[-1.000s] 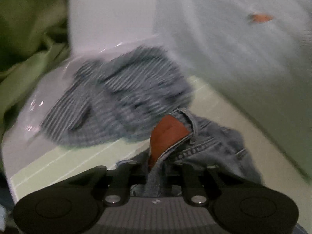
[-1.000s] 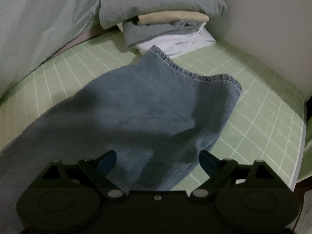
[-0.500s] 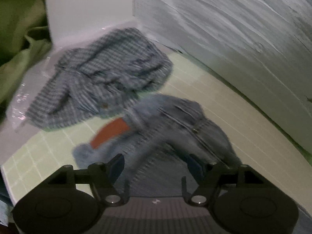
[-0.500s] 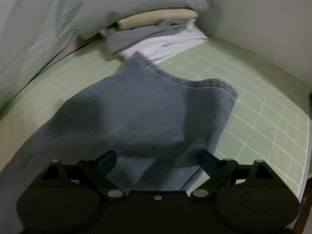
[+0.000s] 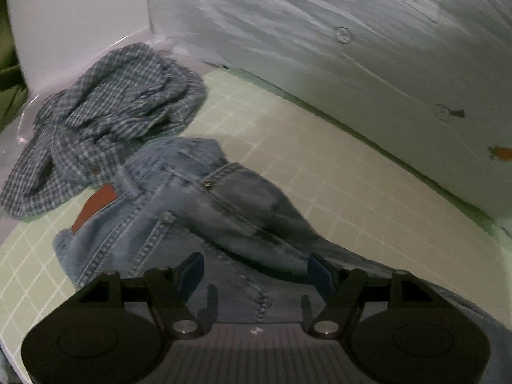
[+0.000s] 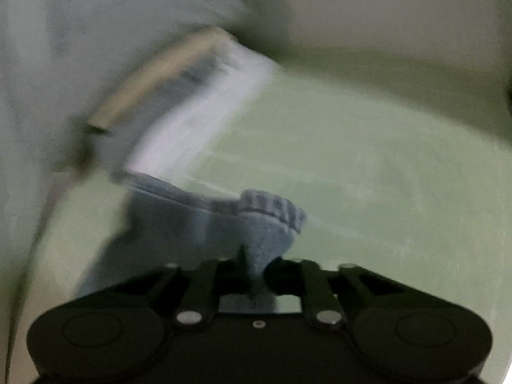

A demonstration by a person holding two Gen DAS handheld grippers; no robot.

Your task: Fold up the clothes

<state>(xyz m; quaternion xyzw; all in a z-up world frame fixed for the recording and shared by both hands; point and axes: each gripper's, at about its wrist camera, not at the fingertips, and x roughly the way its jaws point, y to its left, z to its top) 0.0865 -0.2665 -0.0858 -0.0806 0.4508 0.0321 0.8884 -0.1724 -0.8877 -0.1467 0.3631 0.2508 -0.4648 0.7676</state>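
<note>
Left hand-held gripper [image 5: 254, 270] spread wide over jeans [image 5: 179, 198] on gridded mat [image 5: 288, 147] — checked shirt [image 5: 105, 115] behind

The jeans [image 5: 204, 211] were faded blue denim with paler stitching and a rust-orange patch [image 5: 94, 208] at the waistband. Beside them the crumpled shirt [image 5: 105, 121] showed a small blue-and-white check. The mat [image 5: 288, 134] was pale green, ruled with a white grid. The person's shirt [image 5: 320, 32] was a light grey-green, marked with a small orange motif [image 5: 500, 153]. Both grippers, the left gripper [image 5: 256, 272] and the right gripper [image 6: 252, 272], were black, the left with blue pads [image 5: 192, 270]. In the blurred right view, the stack of clothes [image 6: 179, 96] seemed grey, beige and white.
</note>
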